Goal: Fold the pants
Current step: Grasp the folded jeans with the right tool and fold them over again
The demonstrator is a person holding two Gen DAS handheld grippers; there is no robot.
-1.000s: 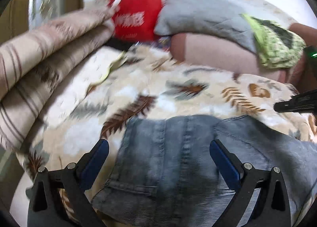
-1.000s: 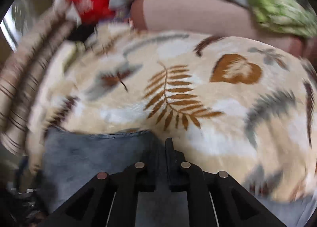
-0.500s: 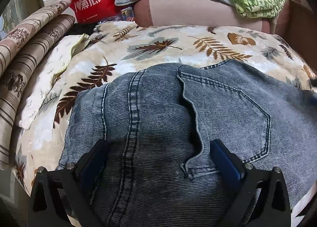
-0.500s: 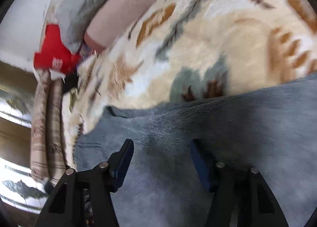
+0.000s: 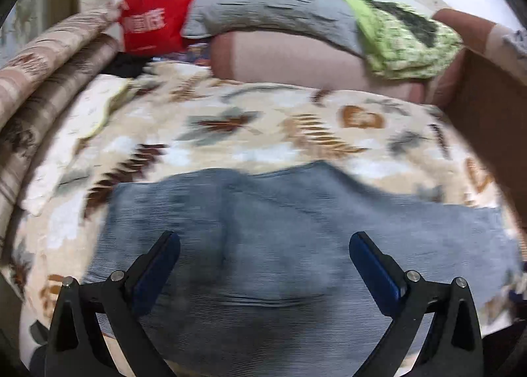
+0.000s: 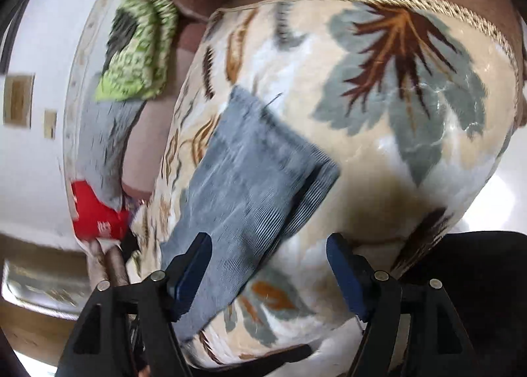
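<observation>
Blue-grey denim pants point(image 5: 296, 238) lie folded into a flat bundle on a cream leaf-print blanket point(image 5: 263, 133). In the right wrist view the pants point(image 6: 243, 186) show as a folded rectangle left of centre. My left gripper point(image 5: 263, 265) is open and empty, hanging just above the near part of the pants. My right gripper point(image 6: 268, 265) is open and empty, above the blanket beside the pants' near edge, with its left finger over the fabric. Both views are motion-blurred.
A red bag point(image 5: 154, 24), a grey pillow point(image 5: 273, 5) and a green patterned cloth point(image 5: 405, 38) lie at the back by the pink sofa back point(image 5: 290, 61). Striped rolled bedding point(image 5: 42, 80) lies on the left. The blanket's edge point(image 6: 487, 24) drops off at right.
My right gripper opened, let go of the pants and swung away. My left gripper stayed open and drew back, so the pants look smaller and lie flat.
</observation>
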